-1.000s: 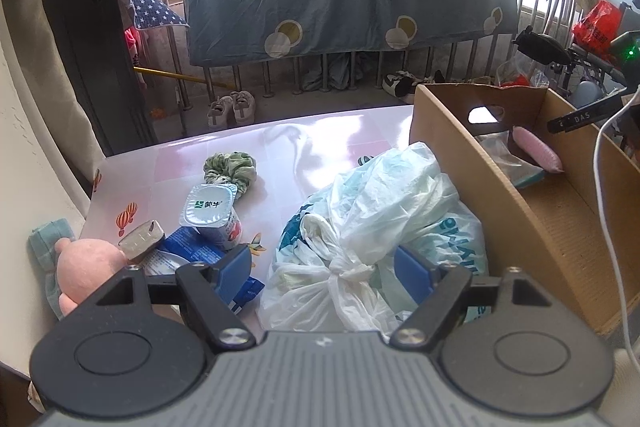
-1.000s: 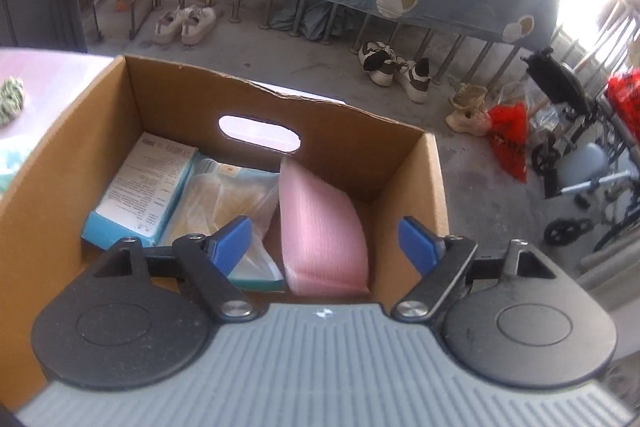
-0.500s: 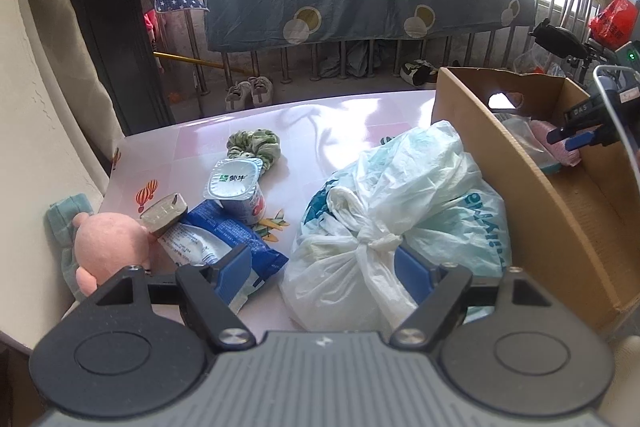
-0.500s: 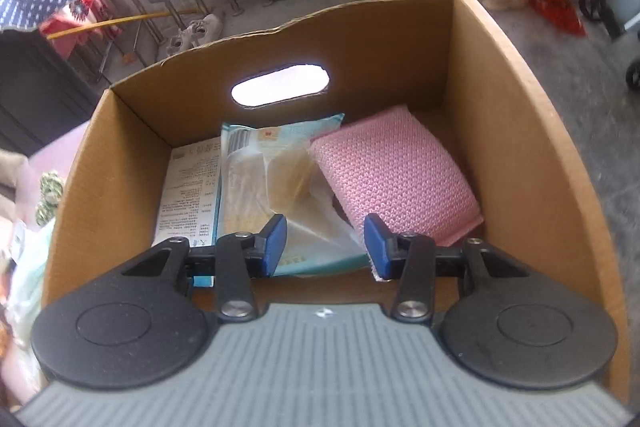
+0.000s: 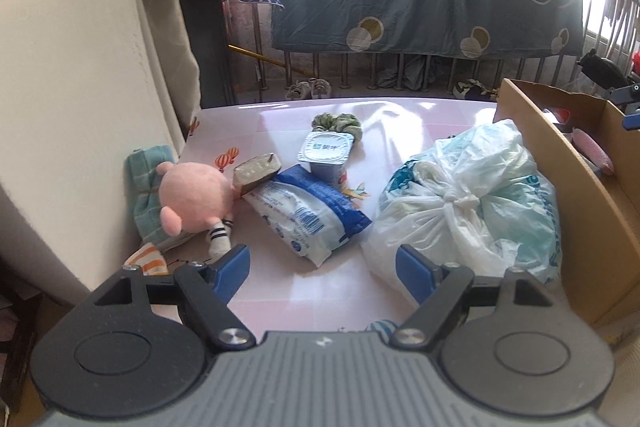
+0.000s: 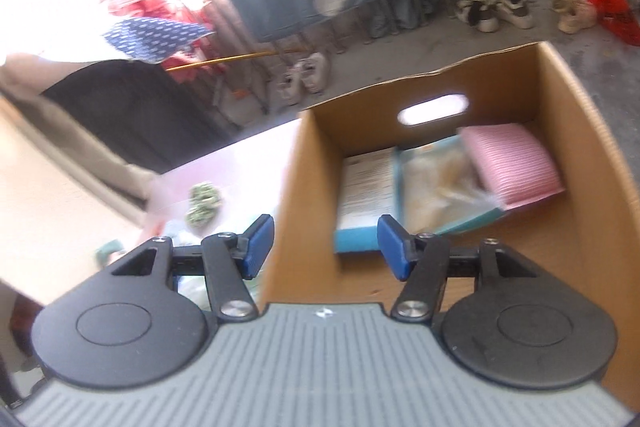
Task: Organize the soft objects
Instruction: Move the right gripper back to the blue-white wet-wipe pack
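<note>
Left wrist view: the left tongs [image 5: 322, 265] hang wide apart and empty over the bench [image 5: 400, 123], just short of the blue-and-white pouch [image 5: 306, 211]; it looks light, soft and slippery, best pinched across its middle. Right wrist view: the right tongs [image 6: 324, 245] are opening, empty, above the cardboard box [image 6: 600, 155] rim, where a pink pad [image 6: 514, 163] lies.

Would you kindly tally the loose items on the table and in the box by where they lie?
On the table: 7 – plush, teal cloth, foil pack, blue pouch, yogurt cup, scrunchie, plastic bag
In the box: 3 – pink pad, clear packet, blue pack
Total: 10
</note>
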Tool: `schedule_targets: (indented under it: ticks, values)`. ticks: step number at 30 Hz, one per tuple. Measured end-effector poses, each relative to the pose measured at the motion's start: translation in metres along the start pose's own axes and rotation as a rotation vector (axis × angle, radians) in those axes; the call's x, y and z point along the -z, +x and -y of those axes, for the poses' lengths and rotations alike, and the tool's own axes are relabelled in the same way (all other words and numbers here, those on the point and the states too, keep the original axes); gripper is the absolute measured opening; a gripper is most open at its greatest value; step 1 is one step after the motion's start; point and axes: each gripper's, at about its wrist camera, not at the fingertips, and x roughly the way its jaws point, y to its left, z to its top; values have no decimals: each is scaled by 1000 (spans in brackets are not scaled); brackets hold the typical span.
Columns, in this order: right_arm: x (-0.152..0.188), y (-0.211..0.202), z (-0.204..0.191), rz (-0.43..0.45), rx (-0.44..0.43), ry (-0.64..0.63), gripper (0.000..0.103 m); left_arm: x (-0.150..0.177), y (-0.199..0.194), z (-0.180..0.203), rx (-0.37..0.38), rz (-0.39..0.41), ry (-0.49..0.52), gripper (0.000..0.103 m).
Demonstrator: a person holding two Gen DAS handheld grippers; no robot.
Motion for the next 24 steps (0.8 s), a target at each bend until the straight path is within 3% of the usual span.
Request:
schedule_targets:
  ticks: [10,17,24]
  values:
    - [43,38,-116,-142,-214,-92,59,26,-18,-44,-88,27,-75,81]
    - [70,90,-189,-265,-336,-142,63,25,-7,-53,-38,55,-115,81]
    - [71,177,-235,-379,-370,-149,64,12,47,-44,5,33,-158,80]
